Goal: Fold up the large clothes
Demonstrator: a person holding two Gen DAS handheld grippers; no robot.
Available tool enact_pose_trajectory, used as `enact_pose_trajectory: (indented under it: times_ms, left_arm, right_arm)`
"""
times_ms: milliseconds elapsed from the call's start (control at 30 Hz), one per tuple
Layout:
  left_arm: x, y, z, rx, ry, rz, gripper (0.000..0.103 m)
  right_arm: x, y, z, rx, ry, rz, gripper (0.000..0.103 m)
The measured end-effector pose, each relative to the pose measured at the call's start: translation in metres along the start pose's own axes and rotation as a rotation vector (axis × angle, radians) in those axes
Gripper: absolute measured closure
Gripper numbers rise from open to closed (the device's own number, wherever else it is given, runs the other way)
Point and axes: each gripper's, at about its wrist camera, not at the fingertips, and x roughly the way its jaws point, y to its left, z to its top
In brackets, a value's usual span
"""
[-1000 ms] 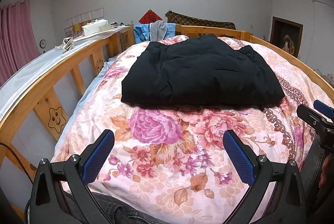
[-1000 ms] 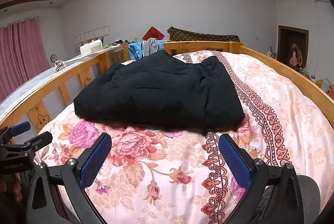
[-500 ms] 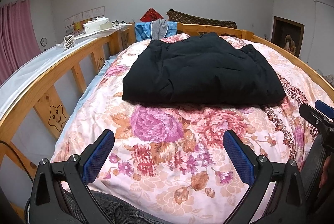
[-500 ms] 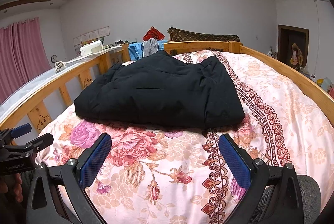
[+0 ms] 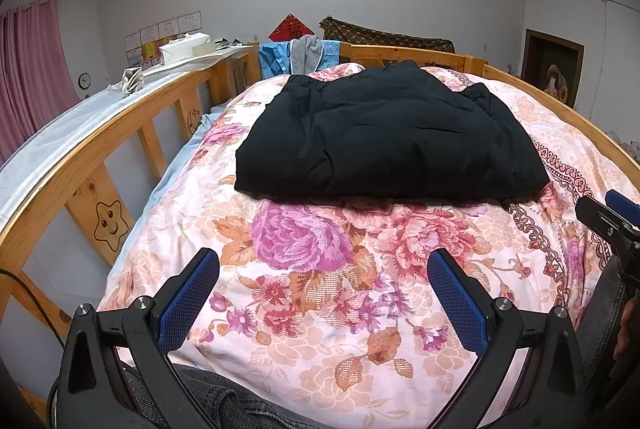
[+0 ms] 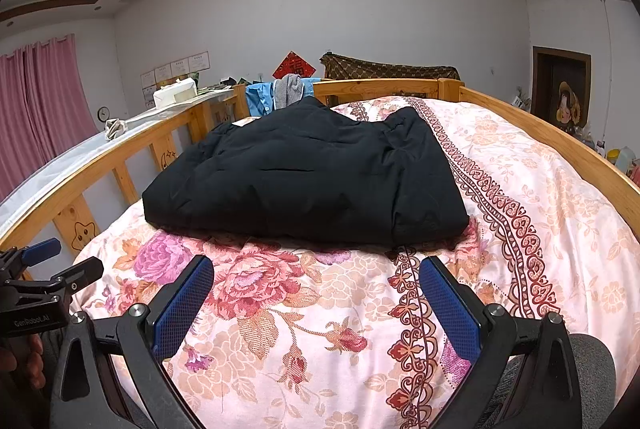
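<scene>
A large black padded garment [image 5: 384, 137] lies folded into a thick rectangle on the floral quilt [image 5: 320, 269]; it also shows in the right wrist view [image 6: 308, 177]. My left gripper [image 5: 322, 293] is open and empty, held over the quilt well short of the garment's near edge. My right gripper [image 6: 316, 293] is open and empty, also short of the near edge. The right gripper shows at the right edge of the left wrist view [image 5: 612, 217], and the left gripper at the left edge of the right wrist view [image 6: 44, 269].
A wooden bed rail [image 5: 100, 149] runs along the left, with a white-covered ledge [image 5: 60, 125] holding a tissue box [image 5: 184, 47]. A wooden rail [image 6: 580, 157] bounds the right. Blue and grey clothes [image 5: 296, 57] hang on the far headboard.
The left wrist view has shifted slightly, so the garment sits a little lower and closer. Both grippers stay open and empty.
</scene>
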Motion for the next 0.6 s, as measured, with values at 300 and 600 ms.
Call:
enact_pose_trajectory:
  times_ms: [300,600]
  left_arm:
    - [0.0004,0.0016,-0.0002,0.001,0.0,-0.001,0.001]
    - [0.0002,0.0008,-0.0004,0.001,0.0,0.0,0.001]
  right_arm:
    - [0.0,0.0001,-0.0001,0.001,-0.001,0.0,0.0]
    - [0.0,-0.0001,-0.0002,0.001,0.0,0.0,0.0]
